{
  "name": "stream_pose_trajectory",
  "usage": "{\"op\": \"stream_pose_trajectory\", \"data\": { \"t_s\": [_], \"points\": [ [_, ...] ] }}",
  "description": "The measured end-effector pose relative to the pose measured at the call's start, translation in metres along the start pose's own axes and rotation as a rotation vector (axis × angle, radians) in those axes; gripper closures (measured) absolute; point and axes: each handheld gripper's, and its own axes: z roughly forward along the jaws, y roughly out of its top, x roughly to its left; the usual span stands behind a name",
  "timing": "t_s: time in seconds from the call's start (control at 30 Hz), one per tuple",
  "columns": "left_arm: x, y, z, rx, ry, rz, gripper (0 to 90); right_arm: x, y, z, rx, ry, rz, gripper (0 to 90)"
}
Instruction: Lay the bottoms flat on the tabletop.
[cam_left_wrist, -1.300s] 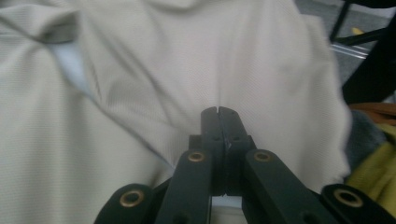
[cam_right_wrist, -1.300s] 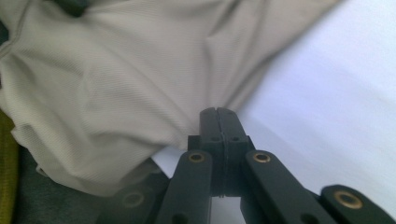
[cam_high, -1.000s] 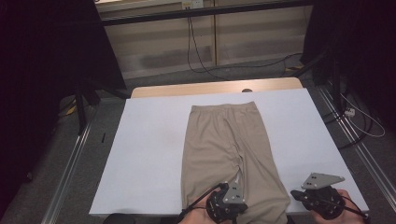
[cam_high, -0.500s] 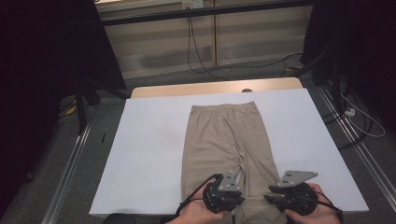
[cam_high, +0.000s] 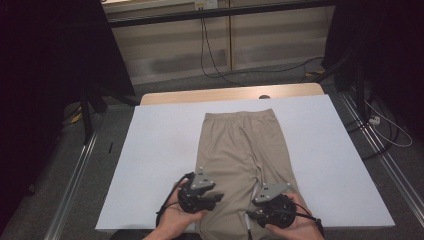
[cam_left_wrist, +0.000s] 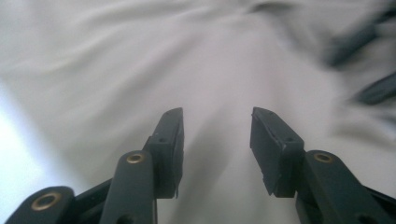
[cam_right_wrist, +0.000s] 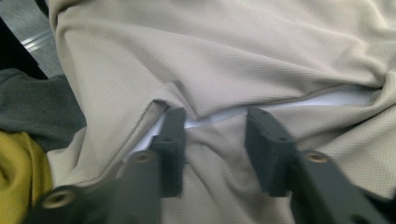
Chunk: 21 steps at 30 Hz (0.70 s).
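Observation:
Beige trousers (cam_high: 240, 145) lie flat on a white sheet (cam_high: 160, 165), waistband at the far end, legs toward me. My left gripper (cam_high: 219, 196) hovers at the near left leg, pointing right. In the left gripper view the left gripper (cam_left_wrist: 216, 116) is open and has just been opening, with only blurred trouser fabric (cam_left_wrist: 210, 60) below the gap. My right gripper (cam_high: 251, 214) sits over the near right leg, pointing left. Its jaws (cam_right_wrist: 212, 116) have just been closing but stand apart, with a rumpled fold of the trousers (cam_right_wrist: 233, 51) between them, beside a slit of sheet (cam_right_wrist: 327, 100).
A wooden table edge (cam_high: 230, 94) shows beyond the sheet, with cables (cam_high: 220, 70) on the floor behind. Metal rails (cam_high: 75, 175) (cam_high: 395, 175) run along both sides. The person's grey (cam_right_wrist: 37, 107) and yellow clothing (cam_right_wrist: 18, 168) is near the right gripper.
Both hands have moved left. The left gripper went from the middle of the legs to the left leg and opened. The right gripper came in from the sheet's right part onto the right leg.

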Motion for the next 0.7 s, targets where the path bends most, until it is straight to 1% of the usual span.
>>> {"op": "stream_pose_trajectory", "data": {
  "t_s": [0.03,0.07,0.1,0.13,0.17,0.2,0.23,0.27,0.3,0.33,0.37,0.4,0.43,0.47,0.5,0.53,0.6,0.67,0.7],
  "points": [
    [0.009,-0.004,-0.003,0.006,0.021,-0.015,55.8,0.002,0.0,0.0,0.001,0.02,-0.007,84.2],
    [0.017,-0.009,-0.005,0.019,0.042,-0.039,55.9,0.004,-0.001,0.001,-0.007,0.016,-0.007,87.3],
    [0.024,-0.013,-0.006,0.034,0.064,-0.054,55.7,0.006,-0.001,0.001,-0.011,0.013,-0.009,90.0],
    [0.032,-0.018,-0.006,0.045,0.089,-0.083,54.4,0.009,-0.001,0.001,-0.009,0.01,-0.016,90.0],
    [0.037,-0.019,-0.005,0.055,0.089,-0.101,50.5,0.011,0.0,0.001,-0.011,0.007,-0.026,90.0],
    [0.042,-0.02,-0.002,0.065,0.073,-0.141,47.8,0.013,0.0,0.001,-0.013,0.012,-0.029,90.0],
    [0.043,-0.02,0.0,0.062,0.06,-0.154,48.6,0.014,0.001,0.002,-0.014,0.02,-0.037,90.0],
    [0.042,-0.019,0.003,0.061,0.063,-0.142,47.6,0.015,0.001,0.003,-0.017,0.02,-0.036,90.0],
    [0.04,-0.017,0.005,0.068,0.076,-0.131,47.3,0.015,0.001,0.003,-0.02,0.02,-0.033,90.0],
    [0.038,-0.016,0.006,0.067,0.088,-0.125,51.6,0.014,0.002,0.004,-0.021,0.024,-0.034,90.0],
    [0.037,-0.014,0.006,0.069,0.072,-0.137,61.9,0.013,0.002,0.004,-0.02,0.029,-0.03,90.0],
    [0.036,-0.013,0.007,0.067,0.035,-0.14,75.0,0.011,0.002,0.004,-0.025,0.034,-0.015,90.0],
    [0.035,-0.013,0.007,0.065,0.024,-0.136,89.0,0.01,0.002,0.005,-0.026,0.036,-0.01,90.0],
    [0.033,-0.012,0.007,0.072,0.034,-0.113,90.0,0.01,0.002,0.005,-0.027,0.037,-0.006,90.0],
    [0.032,-0.01,0.007,0.082,0.035,-0.107,90.0,0.011,0.002,0.005,-0.026,0.033,-0.009,90.0],
    [0.034,-0.01,0.006,0.085,0.029,-0.123,90.0,0.012,0.002,0.005,-0.026,0.027,-0.014,90.0],
    [0.038,-0.011,0.002,0.09,0.035,-0.155,90.0,0.013,0.004,0.006,-0.025,0.022,-0.02,90.0],
    [0.043,-0.013,-0.005,0.069,0.04,-0.178,90.0,0.014,0.005,0.007,-0.028,0.017,-0.019,90.0],
    [0.046,-0.014,-0.009,0.057,0.033,-0.19,90.0,0.015,0.006,0.008,-0.029,0.02,-0.023,90.0]
  ]
}}
